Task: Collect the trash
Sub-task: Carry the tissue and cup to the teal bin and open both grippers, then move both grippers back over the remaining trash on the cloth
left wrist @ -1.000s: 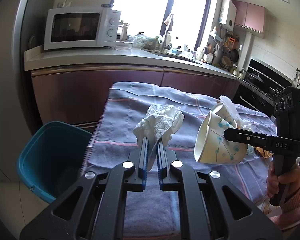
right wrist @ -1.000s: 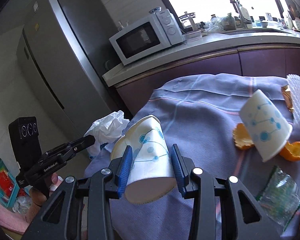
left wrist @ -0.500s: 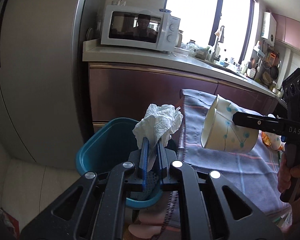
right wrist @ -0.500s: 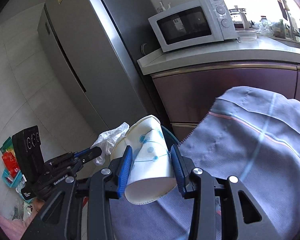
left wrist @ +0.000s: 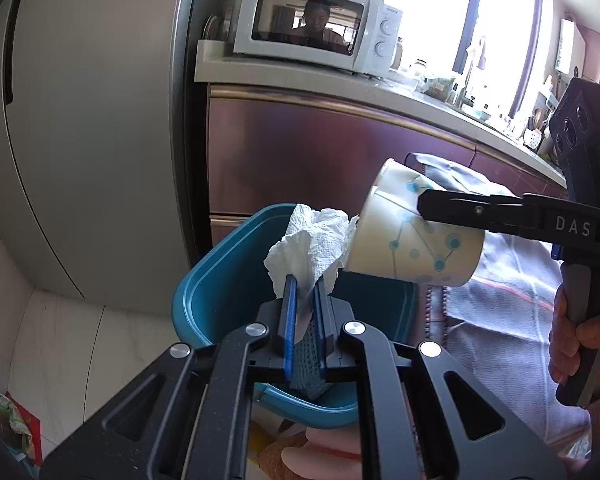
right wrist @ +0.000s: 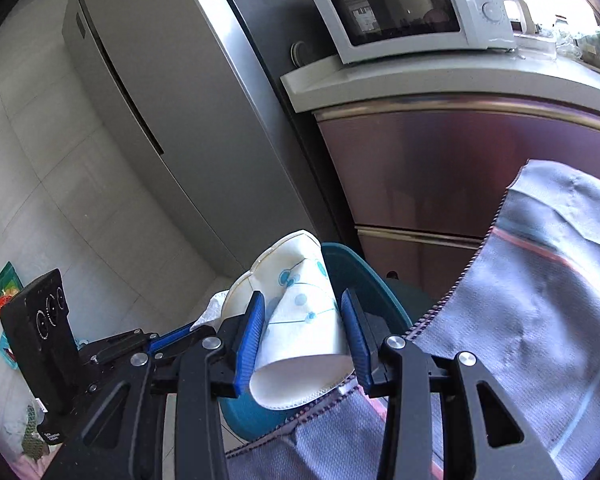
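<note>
My left gripper (left wrist: 305, 286) is shut on a crumpled white tissue (left wrist: 308, 246), held just above the teal bin (left wrist: 220, 280). My right gripper (right wrist: 303, 304) is shut on a squashed white paper cup with blue dots (right wrist: 300, 316); that paper cup (left wrist: 416, 236) hangs tilted, mouth to the left, over the bin's right side and touches the tissue. In the right wrist view the teal bin (right wrist: 364, 284) shows behind the cup, and the left gripper (right wrist: 160, 340) sits low on the left with a bit of the tissue (right wrist: 208, 312) peeking out.
A grey-blue striped cloth (right wrist: 540, 320) covers the table edge right of the bin. Behind stand maroon cabinets (left wrist: 320, 152), a counter with a white microwave (left wrist: 316, 36) and a tall grey fridge (left wrist: 92, 120). Packets (right wrist: 6, 286) lie on the tiled floor.
Both grippers have swung left, off the table and over the teal bin, carrying the tissue and the cup. The cup has come up against the tissue. Both grips are unchanged.
</note>
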The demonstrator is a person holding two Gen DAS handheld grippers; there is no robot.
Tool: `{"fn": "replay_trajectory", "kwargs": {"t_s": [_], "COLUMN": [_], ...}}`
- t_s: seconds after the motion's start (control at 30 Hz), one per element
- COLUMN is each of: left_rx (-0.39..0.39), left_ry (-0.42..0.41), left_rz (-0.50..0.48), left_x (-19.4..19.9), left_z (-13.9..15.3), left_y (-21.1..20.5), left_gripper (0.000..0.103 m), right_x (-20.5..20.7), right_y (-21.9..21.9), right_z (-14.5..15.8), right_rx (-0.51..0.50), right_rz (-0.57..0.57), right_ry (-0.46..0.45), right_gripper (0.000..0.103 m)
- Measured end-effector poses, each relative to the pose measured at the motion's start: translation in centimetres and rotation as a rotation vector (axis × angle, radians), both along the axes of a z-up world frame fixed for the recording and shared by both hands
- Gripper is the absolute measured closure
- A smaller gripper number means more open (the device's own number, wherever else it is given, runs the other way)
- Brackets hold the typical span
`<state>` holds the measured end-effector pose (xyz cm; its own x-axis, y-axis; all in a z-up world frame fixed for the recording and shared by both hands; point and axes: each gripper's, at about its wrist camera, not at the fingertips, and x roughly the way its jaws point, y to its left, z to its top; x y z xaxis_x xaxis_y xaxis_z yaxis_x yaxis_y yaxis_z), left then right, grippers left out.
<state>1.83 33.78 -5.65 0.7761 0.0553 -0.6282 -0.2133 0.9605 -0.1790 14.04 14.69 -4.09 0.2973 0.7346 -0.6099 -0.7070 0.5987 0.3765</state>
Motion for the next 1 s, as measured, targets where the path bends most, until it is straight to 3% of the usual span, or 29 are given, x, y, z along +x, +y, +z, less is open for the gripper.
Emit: {"fn": "replay_trajectory", "kwargs": {"t_s": [0.23, 0.47, 0.77, 1.0], "left_rx": [-0.008, -0.016, -0.015, -0.011], "left_ry": [0.035, 0.052, -0.005, -0.099], "left_rz": [0.023, 0.029, -0.007, -0.1], "left_x": [1.8, 2.3, 1.6, 0.8], "left_z": [-1.5, -2.7, -1.3, 1.5], "left_y": [0.4, 0.1, -1.7, -5.0], "left_gripper": [0.093, 0.088, 0.08, 0.067], "right_x": [1.1, 1.0, -0.6, -3.9], "right_y": [2.3, 1.5, -1.7, -5.7], "right_z": [-1.8, -2.2, -1.6, 0.6], "right_rx": [-0.061, -0.053, -0.024, 0.007], "right_rz": [0.003, -0.006, -0.009, -0.023], "right_ry": [0.03, 0.04, 0.02, -0.063], "right_gripper": [0.064, 0.062, 0.059, 0.054]}}
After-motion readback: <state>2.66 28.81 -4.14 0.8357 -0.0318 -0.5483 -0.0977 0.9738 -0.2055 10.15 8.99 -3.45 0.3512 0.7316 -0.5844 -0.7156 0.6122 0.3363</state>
